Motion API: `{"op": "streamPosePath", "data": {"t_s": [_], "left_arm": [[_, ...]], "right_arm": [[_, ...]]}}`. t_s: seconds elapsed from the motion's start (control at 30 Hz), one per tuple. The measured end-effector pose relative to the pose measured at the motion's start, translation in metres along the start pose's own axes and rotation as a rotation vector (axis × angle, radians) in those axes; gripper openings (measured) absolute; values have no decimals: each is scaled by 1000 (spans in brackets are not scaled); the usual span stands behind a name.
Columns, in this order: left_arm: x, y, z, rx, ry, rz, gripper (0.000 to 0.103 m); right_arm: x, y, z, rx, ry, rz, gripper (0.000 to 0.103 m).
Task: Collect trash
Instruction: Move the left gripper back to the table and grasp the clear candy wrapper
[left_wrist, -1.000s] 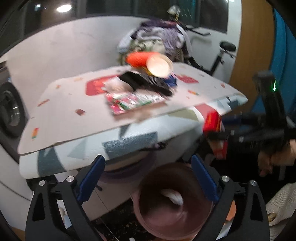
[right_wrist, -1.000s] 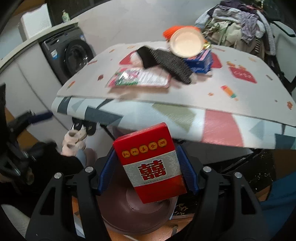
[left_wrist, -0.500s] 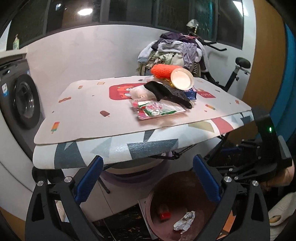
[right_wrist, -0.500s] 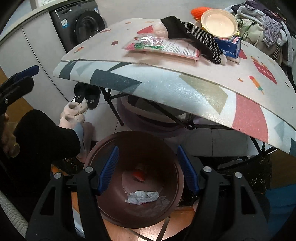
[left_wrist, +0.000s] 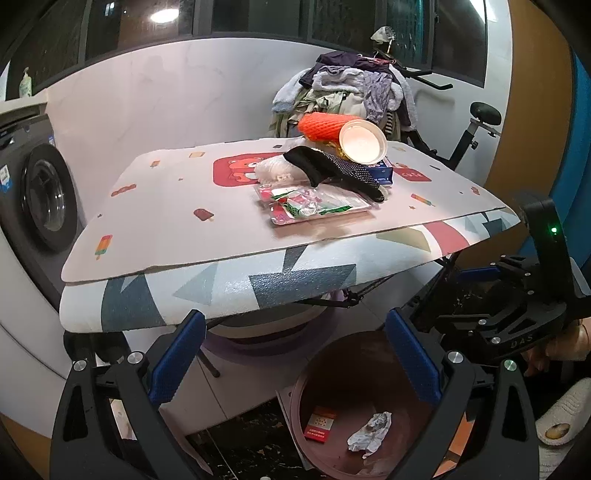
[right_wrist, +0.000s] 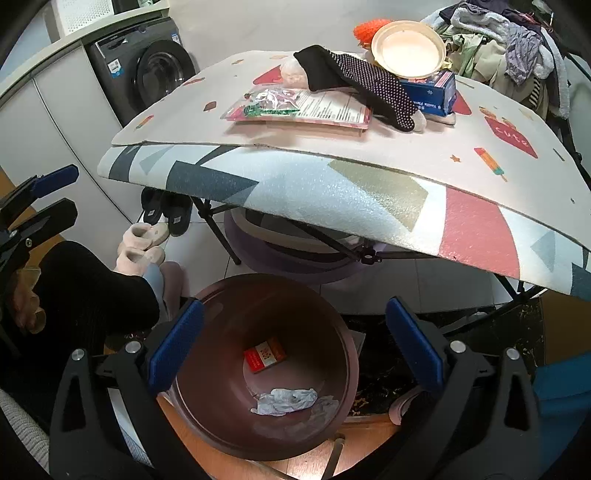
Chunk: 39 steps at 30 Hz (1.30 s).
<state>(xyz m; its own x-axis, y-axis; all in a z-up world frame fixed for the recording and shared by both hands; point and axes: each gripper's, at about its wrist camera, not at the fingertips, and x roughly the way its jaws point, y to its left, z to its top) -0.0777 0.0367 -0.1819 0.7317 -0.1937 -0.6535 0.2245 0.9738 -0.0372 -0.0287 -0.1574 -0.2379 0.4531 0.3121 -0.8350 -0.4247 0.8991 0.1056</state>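
A brown bin (right_wrist: 332, 332) stands on the floor under the table edge. In it lie a red box (right_wrist: 265, 355) and a crumpled paper (right_wrist: 286, 400). My right gripper (right_wrist: 293, 345) hangs over the bin, its jaws opening wide with nothing between them. My left gripper (left_wrist: 293, 356) is open and empty beside the bin (left_wrist: 321, 362); the red box (left_wrist: 320, 424) shows inside. On the table (left_wrist: 166, 210) lie a snack packet (left_wrist: 314, 203), a black sock (left_wrist: 332, 170), a paper bowl (left_wrist: 362, 142), an orange net sleeve (left_wrist: 321, 125) and a blue box (right_wrist: 430, 94).
A washing machine (right_wrist: 155, 74) stands at the left wall. A heap of clothes (left_wrist: 354, 88) and an exercise bike (left_wrist: 476, 122) are behind the table. Slippers (right_wrist: 147, 240) and a person's leg (right_wrist: 85, 291) are on the floor left of the bin.
The red box has left my right gripper and now lies in the bin. The right jaws have spread wider. The left view has steadied, with little motion.
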Motion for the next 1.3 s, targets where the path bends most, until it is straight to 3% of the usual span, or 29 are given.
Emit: {"op": "streamPosePath", "data": {"t_s": [0.27,0.5,0.7,0.8,0.93,1.2,1.3], "left_arm": [[5,3,2,-16,24,12,96],[20,7,28,-77,44,-42,95],[54,0,80,-110,84,-106,80],[81,3,106,-180,135,-138,69],[116,8,128,-243,196,-125,58],[164,4,139,-240,279,-82,56],[176,1,135,-227,302,-75,39]], "right_arm": [[-14,-7,5,35,-52,-6,97],[-32,-37,21,124,-127,20,97],[-40,-61,36,144,-152,8,97],[-42,-72,38,171,-166,-61,97],[-42,-90,38,233,-152,-90,97],[-48,-106,45,229,-170,-107,97],[-48,-107,49,219,-180,-95,97]]}}
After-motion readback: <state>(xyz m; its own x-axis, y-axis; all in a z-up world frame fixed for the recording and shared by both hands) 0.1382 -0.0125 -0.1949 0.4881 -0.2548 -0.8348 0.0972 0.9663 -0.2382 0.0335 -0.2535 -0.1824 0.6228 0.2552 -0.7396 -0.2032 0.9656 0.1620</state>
